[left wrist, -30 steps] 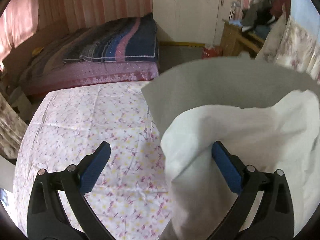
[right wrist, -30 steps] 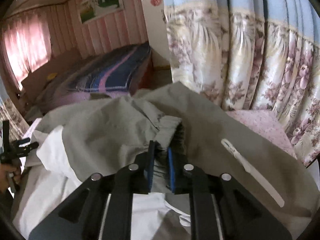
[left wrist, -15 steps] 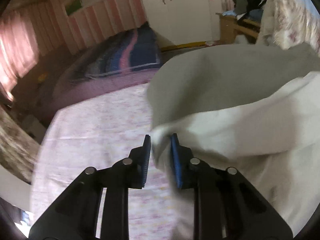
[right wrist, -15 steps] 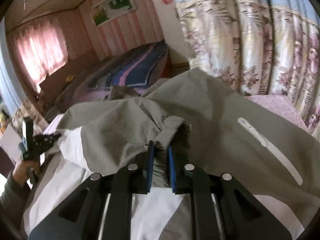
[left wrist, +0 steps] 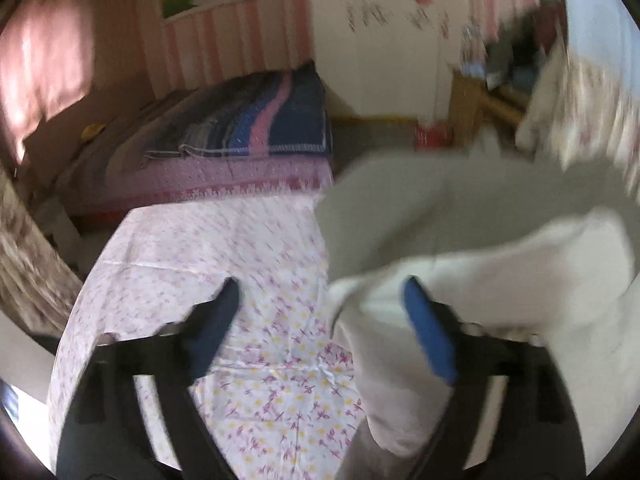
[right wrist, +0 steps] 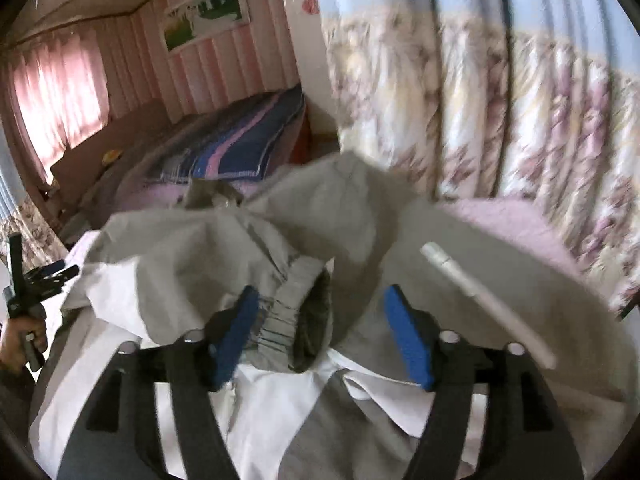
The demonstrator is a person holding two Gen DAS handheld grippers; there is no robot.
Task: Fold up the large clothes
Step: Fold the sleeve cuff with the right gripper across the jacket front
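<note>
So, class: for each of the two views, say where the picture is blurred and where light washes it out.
Left wrist view: motion blur throughout, worst on the curtain at right; the pink window drape glows washed out. Right wrist view: the floral curtain is streaked, the elastic cuff is sharper, and the backlit drape is overexposed.

The far bed (left wrist: pixel 224 168) sits against pink-striped walls (left wrist: pixel 256 32), covered by a dark blanket (left wrist: pixel 276 120) with blue and pink stripes over a pink dotted sheet. Above the bed hangs a green landscape picture (right wrist: pixel 206 14), and left of it daylight glows through a pink curtain (right wrist: pixel 60 96) (the brightest patch in the room). Right of the bed stand a white wardrobe (left wrist: pixel 384 40) with flower decals and a wooden piece of furniture (left wrist: pixel 476 100), while a floral drape (right wrist: pixel 500 100) with a blue top hangs further right.
</note>
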